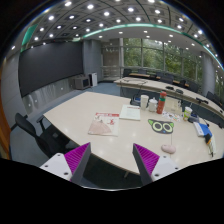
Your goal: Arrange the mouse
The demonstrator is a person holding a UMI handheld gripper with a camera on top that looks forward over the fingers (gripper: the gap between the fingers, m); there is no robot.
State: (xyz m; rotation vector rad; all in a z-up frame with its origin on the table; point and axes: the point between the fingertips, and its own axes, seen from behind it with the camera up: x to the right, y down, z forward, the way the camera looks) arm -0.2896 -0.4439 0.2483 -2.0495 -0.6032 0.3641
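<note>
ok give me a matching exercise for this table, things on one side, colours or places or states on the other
Things:
1 chair
2 flat sheet
3 mouse
4 tool

Matches:
a pink
b open, holding nothing
c black
d on the table, just ahead of the tool

Pairs: 1-c, 2-a, 3-d, 4-b

Cream table (85, 118); magenta pads (78, 158) on the tool (113, 160); green-framed item (161, 126); pink paper (101, 127)
</note>
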